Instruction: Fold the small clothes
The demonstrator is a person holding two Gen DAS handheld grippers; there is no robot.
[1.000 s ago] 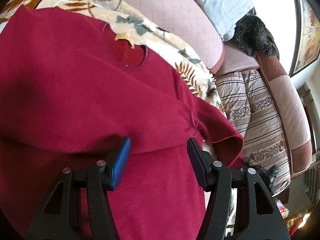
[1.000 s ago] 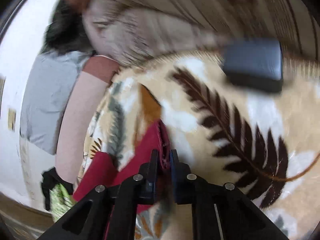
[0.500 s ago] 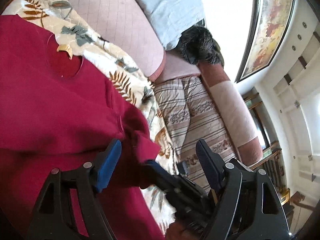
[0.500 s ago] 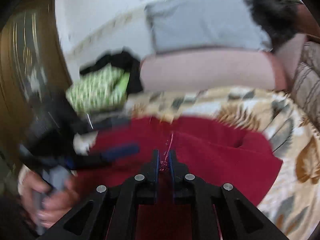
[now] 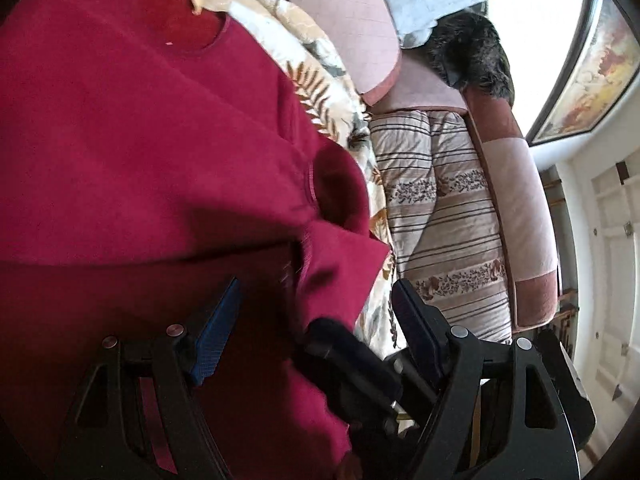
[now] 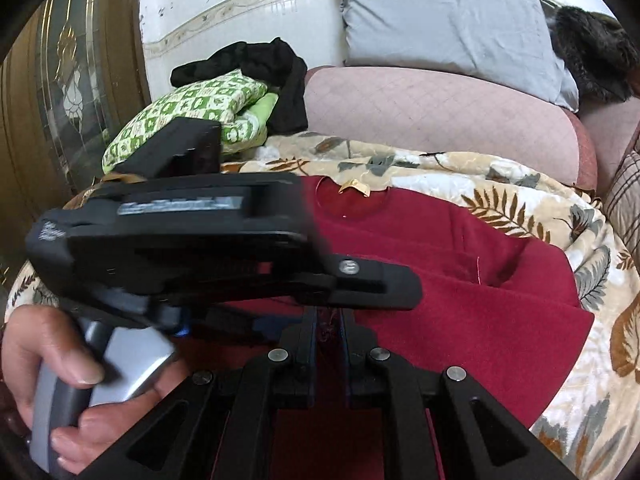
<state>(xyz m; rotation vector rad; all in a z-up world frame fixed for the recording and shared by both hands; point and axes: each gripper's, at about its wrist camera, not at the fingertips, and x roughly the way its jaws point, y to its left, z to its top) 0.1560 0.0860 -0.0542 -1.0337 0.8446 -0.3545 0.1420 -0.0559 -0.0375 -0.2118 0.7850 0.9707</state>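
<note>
A dark red sweater (image 5: pixel 132 152) lies spread on a leaf-patterned blanket (image 5: pixel 320 56), its neckline with a tan label at the far end. Its right sleeve (image 5: pixel 336 256) is folded inward over the body. My left gripper (image 5: pixel 316 312) is open and empty, hovering over the sweater's lower part. My right gripper (image 6: pixel 328 320) is shut on the sweater's red fabric (image 6: pixel 460 300), low over the body; it shows in the left wrist view (image 5: pixel 352 364) as a dark blurred shape between the left fingers. The left gripper's body (image 6: pixel 180 236) crosses the right wrist view, held by a hand.
The blanket covers a sofa with a pink cushion (image 6: pixel 432 116) and a grey pillow (image 6: pixel 448 20). A green checked cloth (image 6: pixel 192 112) and a black garment (image 6: pixel 260 64) lie at the far left. A striped quilt (image 5: pixel 440 216) and a dark furry item (image 5: pixel 472 52) lie to the right.
My right gripper has carried the sleeve from the blanket's edge inward over the sweater's body. My left gripper stayed open and shifted over the lower part.
</note>
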